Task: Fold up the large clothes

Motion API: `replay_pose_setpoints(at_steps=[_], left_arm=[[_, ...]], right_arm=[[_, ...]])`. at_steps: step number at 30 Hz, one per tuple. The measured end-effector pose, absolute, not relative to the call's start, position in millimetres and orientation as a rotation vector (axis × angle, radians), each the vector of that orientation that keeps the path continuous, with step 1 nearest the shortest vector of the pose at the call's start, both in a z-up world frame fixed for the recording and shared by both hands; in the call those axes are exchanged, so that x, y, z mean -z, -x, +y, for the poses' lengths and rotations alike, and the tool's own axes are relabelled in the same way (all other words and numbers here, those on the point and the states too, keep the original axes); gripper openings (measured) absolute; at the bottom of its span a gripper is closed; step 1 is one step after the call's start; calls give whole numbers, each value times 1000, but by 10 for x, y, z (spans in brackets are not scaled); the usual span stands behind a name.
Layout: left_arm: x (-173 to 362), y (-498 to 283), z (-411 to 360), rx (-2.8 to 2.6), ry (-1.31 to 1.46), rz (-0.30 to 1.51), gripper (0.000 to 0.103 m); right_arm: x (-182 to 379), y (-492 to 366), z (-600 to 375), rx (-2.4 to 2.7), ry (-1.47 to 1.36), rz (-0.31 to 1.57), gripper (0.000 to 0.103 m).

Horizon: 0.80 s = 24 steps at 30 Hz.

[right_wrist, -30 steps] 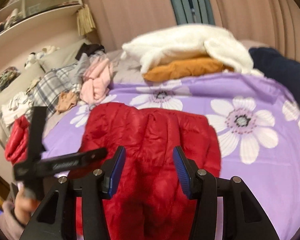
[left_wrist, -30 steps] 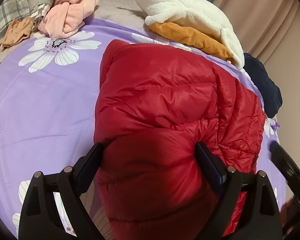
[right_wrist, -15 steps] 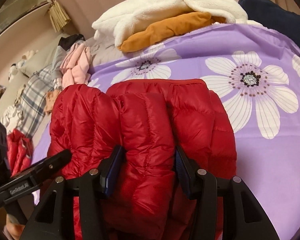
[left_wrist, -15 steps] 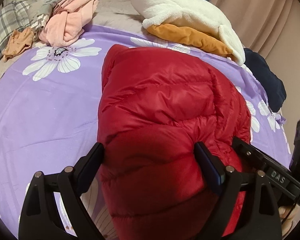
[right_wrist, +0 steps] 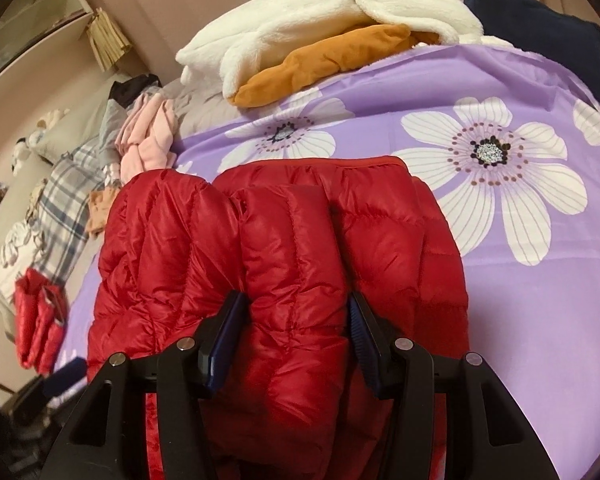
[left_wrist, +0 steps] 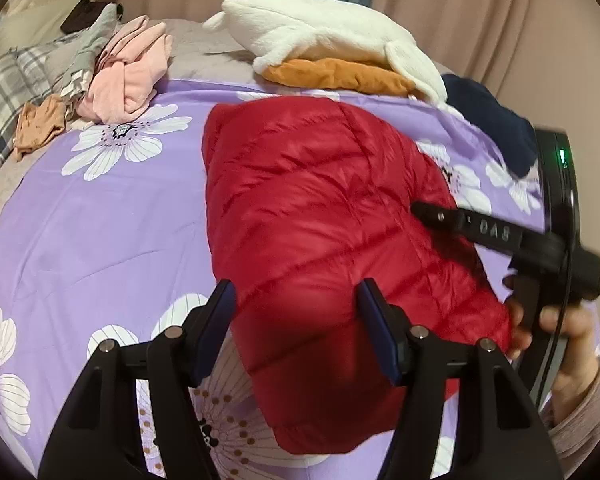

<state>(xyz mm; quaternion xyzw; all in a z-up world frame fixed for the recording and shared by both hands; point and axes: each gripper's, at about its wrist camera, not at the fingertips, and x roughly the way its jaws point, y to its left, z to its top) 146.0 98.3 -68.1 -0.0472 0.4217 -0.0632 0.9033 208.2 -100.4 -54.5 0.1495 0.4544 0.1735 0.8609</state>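
Note:
A red quilted puffer jacket (left_wrist: 320,200) lies folded on the purple flowered bedsheet (left_wrist: 100,220). My left gripper (left_wrist: 296,324) stands open with the jacket's near edge between its fingers. My right gripper (right_wrist: 296,328) is also open, with a thick fold of the same jacket (right_wrist: 284,248) bulging between its fingers. The right gripper also shows in the left wrist view (left_wrist: 432,212), pressed against the jacket's right side and held by a hand.
A white fleece (left_wrist: 324,36) on an orange garment (left_wrist: 340,76) and a navy garment (left_wrist: 492,120) lie at the far side of the bed. Pink clothes (left_wrist: 132,72) and plaid fabric (left_wrist: 4,88) lie far left. Another red piece (right_wrist: 40,320) shows at the left edge.
My right gripper came down from above onto the jacket's fold. My left gripper drew back a little, and its fingers stand closer together around the jacket's near edge.

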Motion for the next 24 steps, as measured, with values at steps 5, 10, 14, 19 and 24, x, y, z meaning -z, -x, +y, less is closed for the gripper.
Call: replay_pose_setpoints(at_steps=[5, 10, 14, 19, 24], left_arm=[[868, -1491, 883, 129, 66, 923, 64], [856, -1485, 917, 128, 84, 928, 64], [862, -1472, 910, 127, 83, 926, 64], [864, -1471, 909, 127, 83, 926, 66], [869, -1464, 903, 126, 80, 927, 66]], right_arm=[[430, -2020, -995, -325, -288, 955, 51], [113, -1724, -997, -321, -182, 825, 51], [-13, -1499, -976, -367, -126, 786, 51], [78, -1355, -890, -407, -93, 803, 51], [368, -1364, -754, -389, -28, 871, 51]])
